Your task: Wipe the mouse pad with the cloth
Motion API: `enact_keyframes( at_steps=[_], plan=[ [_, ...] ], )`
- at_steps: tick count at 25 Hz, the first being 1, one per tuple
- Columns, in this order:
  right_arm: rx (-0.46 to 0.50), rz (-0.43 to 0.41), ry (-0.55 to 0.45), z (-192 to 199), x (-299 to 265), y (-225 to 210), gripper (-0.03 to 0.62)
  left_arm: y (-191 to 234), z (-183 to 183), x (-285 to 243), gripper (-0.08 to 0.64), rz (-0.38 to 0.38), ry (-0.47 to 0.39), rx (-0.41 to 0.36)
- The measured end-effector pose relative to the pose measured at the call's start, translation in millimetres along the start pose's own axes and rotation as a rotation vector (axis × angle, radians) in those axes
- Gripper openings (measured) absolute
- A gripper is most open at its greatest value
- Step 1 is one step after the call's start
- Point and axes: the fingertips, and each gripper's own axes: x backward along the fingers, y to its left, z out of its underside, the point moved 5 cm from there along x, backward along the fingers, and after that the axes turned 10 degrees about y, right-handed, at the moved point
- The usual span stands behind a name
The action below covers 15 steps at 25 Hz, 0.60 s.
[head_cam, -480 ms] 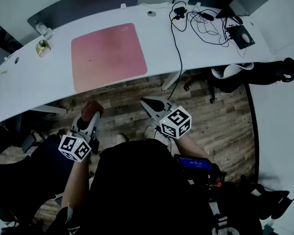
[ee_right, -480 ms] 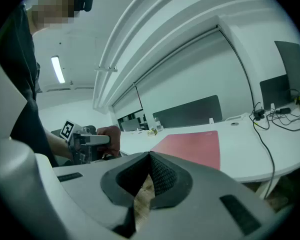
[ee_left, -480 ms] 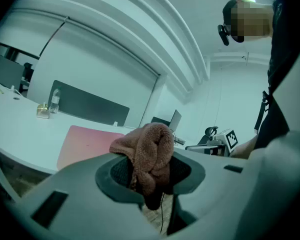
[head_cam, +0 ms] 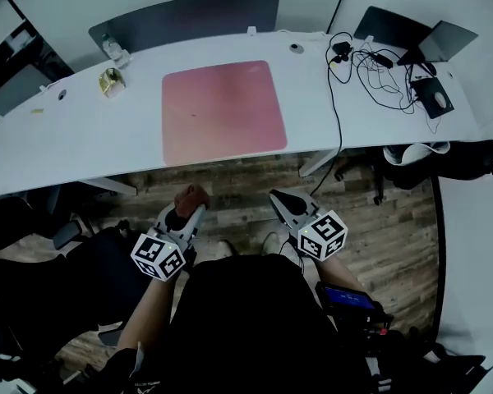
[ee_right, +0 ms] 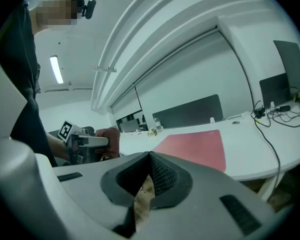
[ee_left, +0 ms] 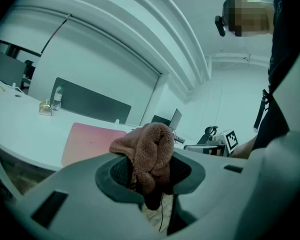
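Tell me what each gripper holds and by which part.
The left gripper is shut on the cloth, pinching its bunched lower part. The right gripper is shut, holding nothing.

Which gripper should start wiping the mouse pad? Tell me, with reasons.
Left. The left gripper is shut on the brown cloth, pointing toward the pink mouse pad. The right gripper is shut with nothing between its jaws. Both hang short of the desk, so neither has a reach advantage.
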Motion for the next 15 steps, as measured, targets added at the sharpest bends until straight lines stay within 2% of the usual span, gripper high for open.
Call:
enact_keyframes(
  at_steps=[8,15],
  plan=[
    [-0.051,0.042,0.017,5,-20,14,0.025,12,12,15,0.127,0.040,0.056,-0.032],
    [-0.055,0.080,0.025,3,-40,29,0.025,30,19,32,0.127,0.063,0.059,-0.041]
  ],
)
